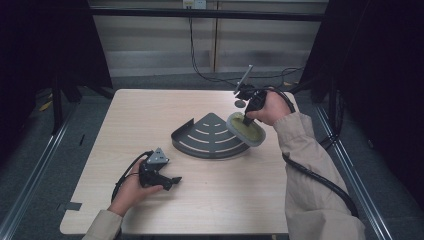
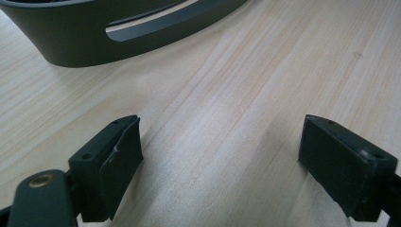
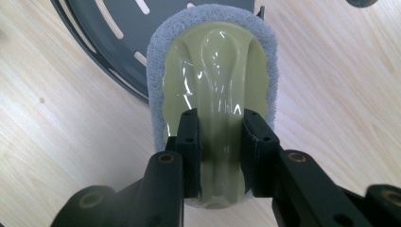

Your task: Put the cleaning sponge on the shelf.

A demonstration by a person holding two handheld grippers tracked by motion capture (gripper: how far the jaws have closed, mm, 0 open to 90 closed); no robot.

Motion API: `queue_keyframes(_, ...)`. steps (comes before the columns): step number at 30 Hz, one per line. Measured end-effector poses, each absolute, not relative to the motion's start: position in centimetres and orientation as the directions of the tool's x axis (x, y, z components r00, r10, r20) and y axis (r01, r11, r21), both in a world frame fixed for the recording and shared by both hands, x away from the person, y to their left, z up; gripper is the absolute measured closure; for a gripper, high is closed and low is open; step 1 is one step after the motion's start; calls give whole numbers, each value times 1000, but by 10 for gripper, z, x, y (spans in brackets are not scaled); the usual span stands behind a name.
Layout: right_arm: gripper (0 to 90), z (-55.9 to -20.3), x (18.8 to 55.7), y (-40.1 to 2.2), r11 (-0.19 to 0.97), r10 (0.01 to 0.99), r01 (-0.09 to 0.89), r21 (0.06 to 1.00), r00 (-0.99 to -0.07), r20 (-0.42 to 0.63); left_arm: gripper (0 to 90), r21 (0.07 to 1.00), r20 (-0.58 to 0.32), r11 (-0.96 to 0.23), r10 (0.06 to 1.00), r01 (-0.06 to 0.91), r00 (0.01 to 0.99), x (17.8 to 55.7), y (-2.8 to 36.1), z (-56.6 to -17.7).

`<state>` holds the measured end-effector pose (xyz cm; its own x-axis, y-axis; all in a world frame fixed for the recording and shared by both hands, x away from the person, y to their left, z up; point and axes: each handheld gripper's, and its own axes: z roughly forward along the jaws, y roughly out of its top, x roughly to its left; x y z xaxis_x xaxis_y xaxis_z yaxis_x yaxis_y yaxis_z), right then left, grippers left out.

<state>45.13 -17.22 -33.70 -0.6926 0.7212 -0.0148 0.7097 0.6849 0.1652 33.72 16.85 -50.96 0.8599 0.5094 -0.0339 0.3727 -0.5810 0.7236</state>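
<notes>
While the right tool (image 3: 220, 146) is clamped on the raised ridge of a pale green scrubbing pad (image 3: 213, 85) with a grey abrasive rim, the pad sits at the right-hand edge of the dark grey fan-shaped rack (image 1: 210, 136), partly over its slotted floor and partly over the table (image 1: 150, 115). From the high view the pad (image 1: 246, 129) looks tilted, its far side lifted by the right hand (image 1: 270, 107); whether its lower face is touching the rack's rim or hovering just above it is hard to tell at this angle. The left tool (image 1: 161, 176) lies low near the front left of the table, well apart from the rack, its jaws spread wide with nothing between them, and in the left gripper view the curved wall of the rack (image 2: 118, 33) stands beyond its black pads (image 2: 120, 161). The step in hand seems to be bringing the pad onto the rack, either to wipe it or to set it down inside. The next move likely calls for levelling the pad and carrying it leftward over the wall so its whole base meets the slotted floor, while the idle left tool may need to steady the rack against sliding.
</notes>
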Motion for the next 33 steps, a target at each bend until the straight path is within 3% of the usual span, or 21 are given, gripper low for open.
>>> queue_keyframes(33,715,-356,480,-147,713,695,684,155,-718,-26,136,725,-34,-580,510,373,859,337,168,-510)
